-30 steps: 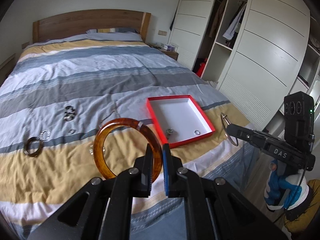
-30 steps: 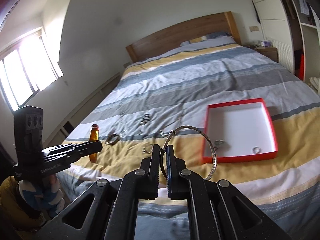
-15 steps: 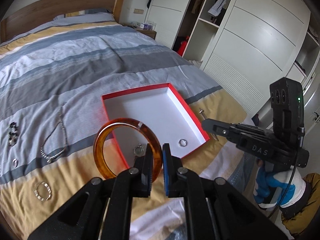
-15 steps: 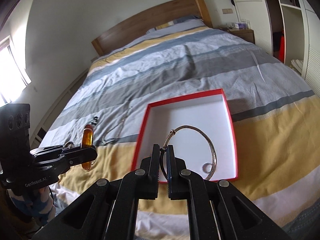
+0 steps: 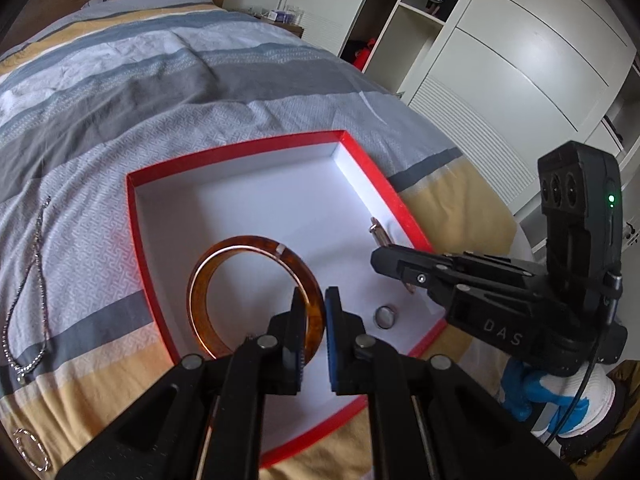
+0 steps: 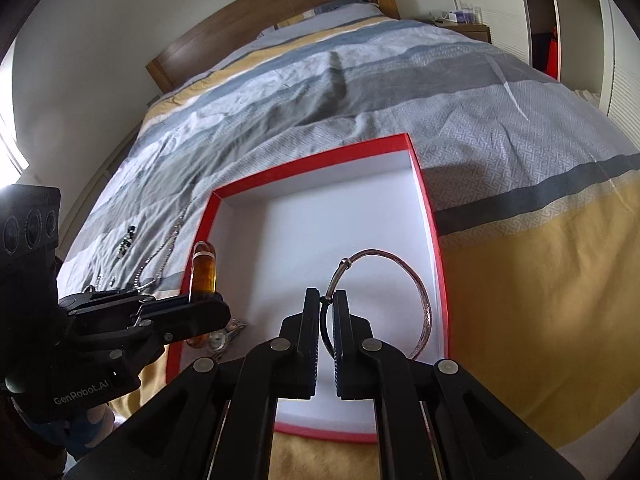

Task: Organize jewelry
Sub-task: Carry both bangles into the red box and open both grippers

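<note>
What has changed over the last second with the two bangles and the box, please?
Both claws came down from beside the red box to over its white inside, bringing the amber bangle in the left claw and the silver bangle in the right claw. Both grips stayed shut; the ring and the chain stayed put.

Jewelry and red box on striped bed

Amber bangle: glossy, upright, clamped over the box's near left. Silver bangle: thin wire hoop, upright, clamped over the box's near right. Box: shallow, red rim, white inside, holding a ring. Chain: strung out left of the box.
</note>
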